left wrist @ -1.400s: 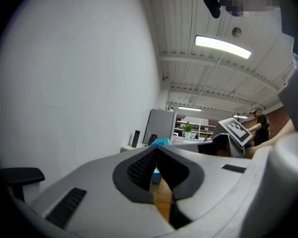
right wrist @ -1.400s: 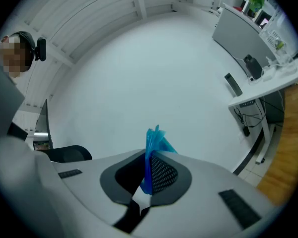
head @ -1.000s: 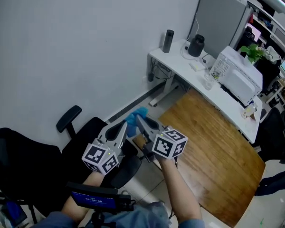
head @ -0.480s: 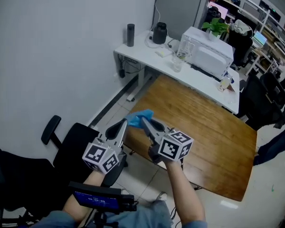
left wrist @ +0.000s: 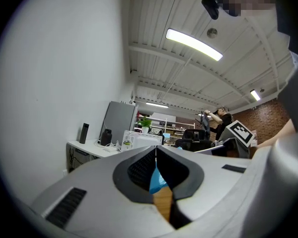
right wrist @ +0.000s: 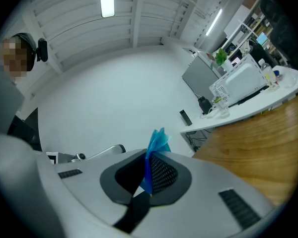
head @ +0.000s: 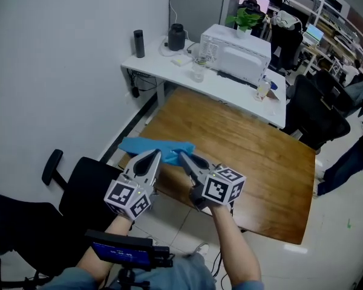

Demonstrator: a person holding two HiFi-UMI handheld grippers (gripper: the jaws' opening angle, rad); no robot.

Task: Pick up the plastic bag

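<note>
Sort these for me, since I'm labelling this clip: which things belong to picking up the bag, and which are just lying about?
In the job:
- blue bag
- left gripper, shut on it
- right gripper, shut on it

Lying about:
- wooden table
- black chair
- white desk
- white appliance
- dark bottle
- plant

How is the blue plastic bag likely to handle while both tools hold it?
Probably floppy: the blue plastic bag spreads as a limp, creased band beyond the left tool. Likely very light and thin: only a crumpled tuft pokes past the right tool's shut jaws. It could slip, since each tool seems to pinch just a small bit of film.
</note>
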